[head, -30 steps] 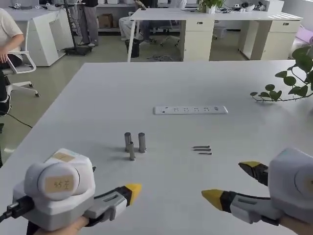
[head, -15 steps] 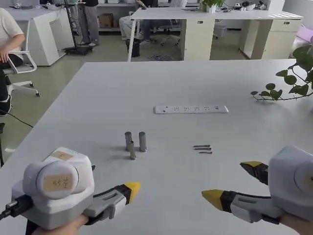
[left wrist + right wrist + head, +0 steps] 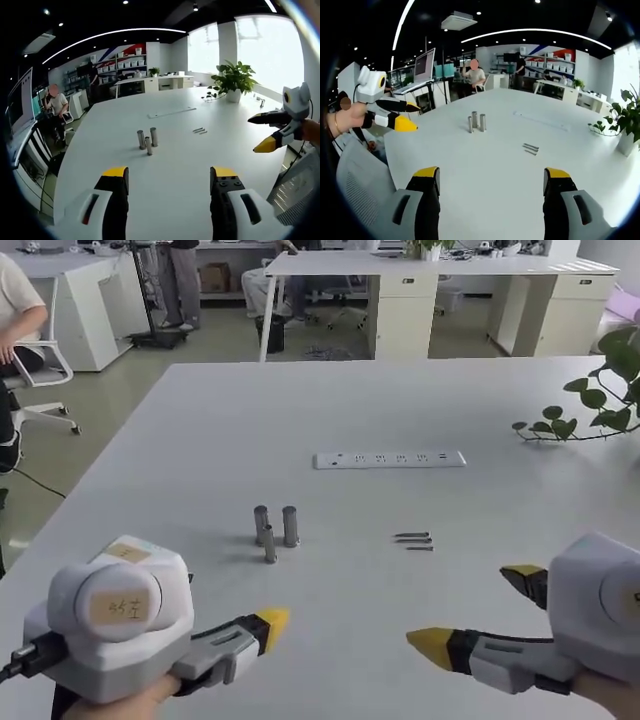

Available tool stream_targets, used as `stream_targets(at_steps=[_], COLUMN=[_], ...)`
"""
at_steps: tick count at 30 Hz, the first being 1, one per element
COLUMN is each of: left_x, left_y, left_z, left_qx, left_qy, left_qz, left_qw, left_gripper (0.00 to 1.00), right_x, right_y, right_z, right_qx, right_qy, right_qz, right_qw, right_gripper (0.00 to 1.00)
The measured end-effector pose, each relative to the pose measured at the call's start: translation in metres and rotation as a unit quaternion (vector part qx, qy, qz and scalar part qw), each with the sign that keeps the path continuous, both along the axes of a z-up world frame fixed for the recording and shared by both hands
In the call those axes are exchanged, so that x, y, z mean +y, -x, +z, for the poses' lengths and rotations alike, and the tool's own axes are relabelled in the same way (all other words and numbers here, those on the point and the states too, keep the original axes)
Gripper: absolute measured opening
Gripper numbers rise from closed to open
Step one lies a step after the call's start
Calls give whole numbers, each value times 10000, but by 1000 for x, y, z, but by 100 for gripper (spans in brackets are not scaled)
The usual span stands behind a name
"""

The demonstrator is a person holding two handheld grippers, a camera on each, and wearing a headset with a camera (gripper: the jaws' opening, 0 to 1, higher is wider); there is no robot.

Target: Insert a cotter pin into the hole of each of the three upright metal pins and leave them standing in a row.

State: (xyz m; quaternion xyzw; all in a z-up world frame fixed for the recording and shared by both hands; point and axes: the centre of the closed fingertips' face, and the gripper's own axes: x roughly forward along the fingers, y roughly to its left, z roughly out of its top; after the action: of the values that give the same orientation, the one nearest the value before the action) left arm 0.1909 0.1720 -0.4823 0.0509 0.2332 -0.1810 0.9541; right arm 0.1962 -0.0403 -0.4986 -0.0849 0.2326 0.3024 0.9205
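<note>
Cotter pins (image 3: 412, 540) lie loose right of centre in the head view, well apart from the upright metal pins (image 3: 275, 530) on the worktop (image 3: 350, 410). My left tool (image 3: 170, 172) and right tool (image 3: 490, 174) hover low in the frame, jaws spread and empty, ready, I judge, to fetch one.

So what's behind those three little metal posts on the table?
Grey table, then a white power strip lying flat, well apart from the metal posts. Only the sliver of tabletop right behind them is covered.

open-plan office. rows of white desks (image 3: 405, 325), a swivel chair (image 3: 48, 368), a laptop (image 3: 423, 67) and storage shelves (image 3: 552, 66). potted plant (image 3: 231, 80) by big windows (image 3: 260, 45).
</note>
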Motion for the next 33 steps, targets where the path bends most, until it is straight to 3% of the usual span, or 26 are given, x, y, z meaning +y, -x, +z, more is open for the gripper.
stream_targets(at_steps=[4,7,11,13,16,25,30,33], left_x=[3,5,10,11,14,14,12,10], left_y=[-7,-14,-30,-37,-51,-90,-108,-117], left_z=[-1,-1,-2,0,2,-16,-30,-37], left_qx=[-15,-34,-93,-84,-224,-223,-204,-223], left_qy=[-45,9,-33,86,62,-119,-255,-349], left_qz=[0,15,41,102,137,77,-38,-147], left_qw=[10000,10000,9999,9999,9996,9997,9995,9990], left_gripper=[64,63,54,53,49,38,34,32], right_x=[1,0,1,1,6,16,22,24], right_y=[-1,-1,-3,-4,-6,-14,-16,-18], right_z=[1,-3,-2,-1,4,11,10,9], right_qx=[31,44,71,72,35,-5,-7,26], right_qy=[-99,65,-26,-82,-231,-527,-450,-567], right_qz=[4,15,-15,-27,7,89,230,209], right_qw=[9999,10000,10000,9999,9997,9986,9987,9982], right_gripper=[84,83,81,80,79,76,71,71])
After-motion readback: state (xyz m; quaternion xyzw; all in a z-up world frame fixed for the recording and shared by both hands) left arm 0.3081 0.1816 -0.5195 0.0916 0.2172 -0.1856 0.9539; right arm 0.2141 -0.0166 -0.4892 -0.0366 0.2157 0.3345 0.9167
